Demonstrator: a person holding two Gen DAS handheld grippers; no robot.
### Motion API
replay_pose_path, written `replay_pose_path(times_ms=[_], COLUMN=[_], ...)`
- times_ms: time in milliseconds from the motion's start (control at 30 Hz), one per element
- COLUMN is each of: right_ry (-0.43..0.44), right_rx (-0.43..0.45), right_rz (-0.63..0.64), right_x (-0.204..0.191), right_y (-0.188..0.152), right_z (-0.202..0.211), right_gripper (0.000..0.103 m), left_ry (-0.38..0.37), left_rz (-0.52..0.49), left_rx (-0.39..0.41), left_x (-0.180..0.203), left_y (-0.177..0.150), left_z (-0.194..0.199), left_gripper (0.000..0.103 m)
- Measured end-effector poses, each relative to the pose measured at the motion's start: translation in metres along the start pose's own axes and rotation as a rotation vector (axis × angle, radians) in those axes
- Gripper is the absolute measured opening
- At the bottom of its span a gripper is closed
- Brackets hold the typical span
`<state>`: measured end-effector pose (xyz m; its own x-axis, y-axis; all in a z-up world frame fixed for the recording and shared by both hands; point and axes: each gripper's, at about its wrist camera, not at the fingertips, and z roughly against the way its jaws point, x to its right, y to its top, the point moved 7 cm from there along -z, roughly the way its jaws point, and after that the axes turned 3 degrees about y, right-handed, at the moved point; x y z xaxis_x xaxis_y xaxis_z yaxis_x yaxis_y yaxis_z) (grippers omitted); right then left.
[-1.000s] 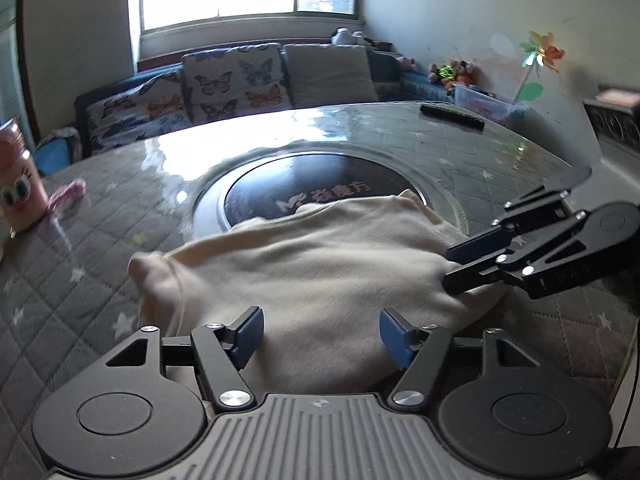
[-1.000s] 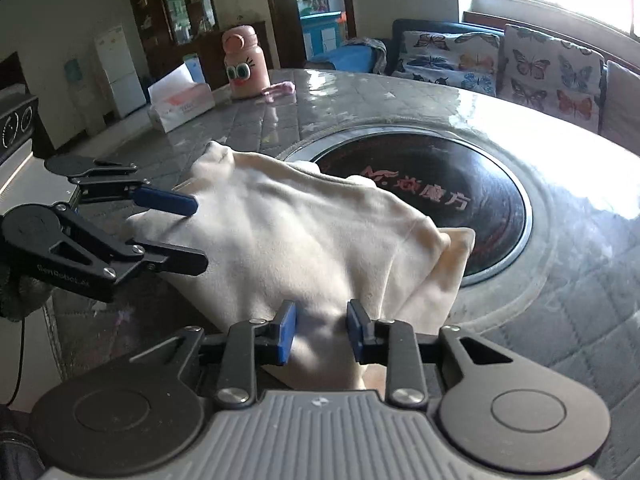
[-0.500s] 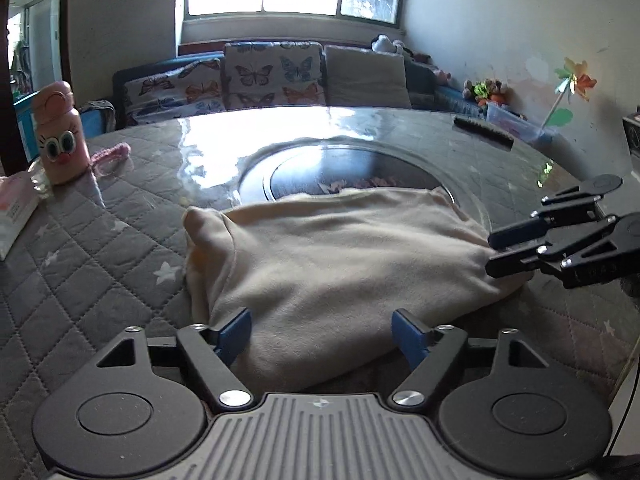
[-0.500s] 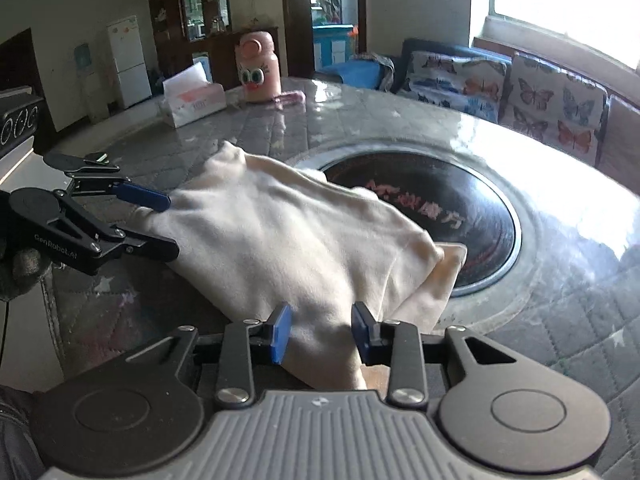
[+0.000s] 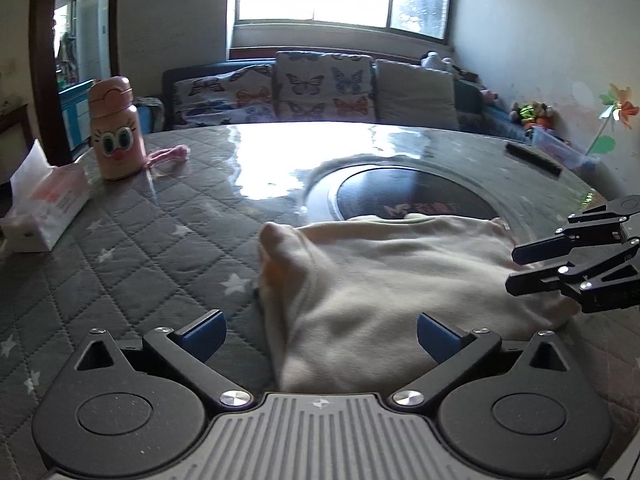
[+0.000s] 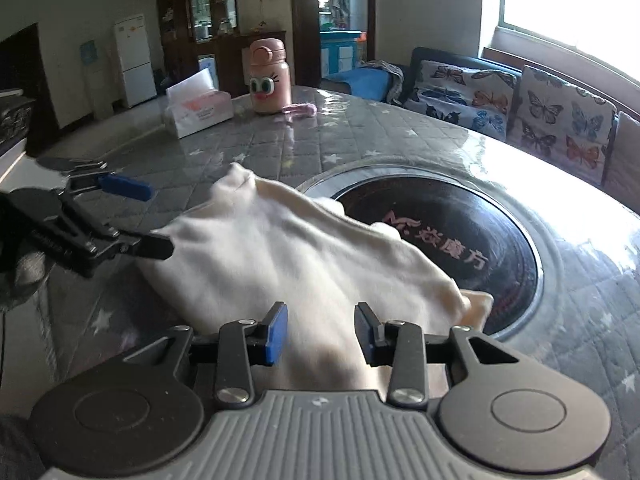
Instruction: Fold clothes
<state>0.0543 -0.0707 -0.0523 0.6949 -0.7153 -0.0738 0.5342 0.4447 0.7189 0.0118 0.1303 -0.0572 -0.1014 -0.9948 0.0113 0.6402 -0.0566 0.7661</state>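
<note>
Claws [image 5: 320, 338] [image 6: 321, 334] gape over soft, rumpled cream garment [image 5: 400, 280] on quilted table [image 5: 140, 248].

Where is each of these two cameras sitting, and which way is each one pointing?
Left wrist view: rides on the left gripper, facing across the table toward the window and sofa; its open fingers and the right gripper show.
Right wrist view: rides on the right gripper, facing the cabinets and fridge; the left gripper shows.
Shared: cream garment, pink bottle, tissue box.
</note>
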Motion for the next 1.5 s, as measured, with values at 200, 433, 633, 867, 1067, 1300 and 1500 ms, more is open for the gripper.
replay_pose_path(times_ms=[200,433,633,867,1067,1300,1500], right_ry=[-0.005,0.028,0.031,0.053,0.061,0.066,0.073], right_rx=[-0.03,-0.012,-0.013,-0.024,-0.03,-0.031,-0.029], right_rz=[0.003,0.006,0.032,0.022,0.022,0.01,-0.013], right_x=[-0.005,-0.013,-0.022,-0.02,-0.019,-0.017,-0.012], right_y=[0.001,0.011,0.013,0.011,0.012,0.012,0.015], right_z=[-0.025,-0.03,-0.035,-0.042,-0.042,-0.042,-0.041], right_gripper=[0.037,0.037,0.038,0.042,0.042,0.048,0.05], left_ry=[0.042,0.097,0.148,0.213,0.23,0.218,0.241], left_rz=[0.03,0.059,0.082,0.093,0.075,0.07,0.068], left_rx=[-0.012,-0.016,-0.034,-0.059,-0.036,-0.011,-0.054], left_x=[-0.015,-0.03,-0.041,-0.063,-0.065,-0.058,-0.066], left_y=[0.005,0.02,0.028,0.022,0.031,0.045,0.039], left_z=[-0.008,-0.031,-0.053,-0.063,-0.062,-0.067,-0.087], left_gripper=[0.103,0.103,0.103,0.103,0.103,0.103,0.103])
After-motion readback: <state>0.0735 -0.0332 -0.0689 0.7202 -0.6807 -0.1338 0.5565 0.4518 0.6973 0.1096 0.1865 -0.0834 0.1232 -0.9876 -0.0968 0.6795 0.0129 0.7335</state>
